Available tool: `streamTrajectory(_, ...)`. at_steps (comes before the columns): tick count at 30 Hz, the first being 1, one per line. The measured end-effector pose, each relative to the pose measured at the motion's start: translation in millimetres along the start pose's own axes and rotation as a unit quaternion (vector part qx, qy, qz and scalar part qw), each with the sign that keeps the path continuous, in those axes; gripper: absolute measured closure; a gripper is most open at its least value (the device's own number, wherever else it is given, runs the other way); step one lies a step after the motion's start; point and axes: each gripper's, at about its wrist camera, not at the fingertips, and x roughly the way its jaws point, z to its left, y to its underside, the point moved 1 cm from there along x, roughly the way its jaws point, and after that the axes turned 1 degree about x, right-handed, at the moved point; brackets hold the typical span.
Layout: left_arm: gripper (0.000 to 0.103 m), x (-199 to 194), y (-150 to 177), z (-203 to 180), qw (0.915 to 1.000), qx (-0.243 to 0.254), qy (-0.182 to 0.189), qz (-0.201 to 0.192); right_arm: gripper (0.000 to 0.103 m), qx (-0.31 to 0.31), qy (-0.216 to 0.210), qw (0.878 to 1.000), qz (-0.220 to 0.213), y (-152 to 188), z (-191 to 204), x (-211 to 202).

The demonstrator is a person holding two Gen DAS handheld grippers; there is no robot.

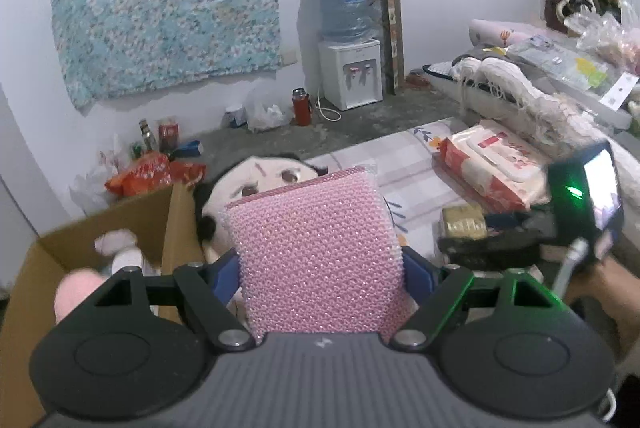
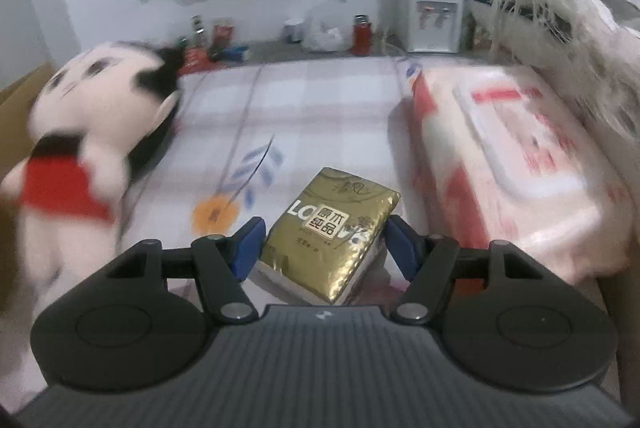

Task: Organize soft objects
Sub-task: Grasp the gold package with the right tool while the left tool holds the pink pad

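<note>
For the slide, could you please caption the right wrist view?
Right claw open around a gold tissue pack on the checked bedsheet.

My left gripper (image 1: 320, 264) is pinching a pink sponge (image 1: 316, 252) between its blue pads (image 1: 416, 270), holding it upright, with my thumb (image 1: 76, 290) showing at the gripper's left edge. My right gripper (image 2: 322, 242) is standing with jaws apart on either side of a gold pack (image 2: 330, 232), its pads (image 2: 250, 242) just beside the pack but not pressing it. From the left view my right forearm (image 1: 616, 292) is reaching in from the right.
</note>
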Motion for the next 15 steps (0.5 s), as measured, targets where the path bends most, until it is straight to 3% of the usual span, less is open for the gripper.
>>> streamTrajectory(8,0.020,-44,42,-6,0.9994,-0.019,0.028,0.012,0.038,0.042,-0.091,0.994,0.040,65,-30,-89)
streamTrajectory(15,0.020,-43,83,-33,0.9969,-0.040,0.051,0.044,0.037,0.034,-0.101,0.993,0.041,88,-41,-126)
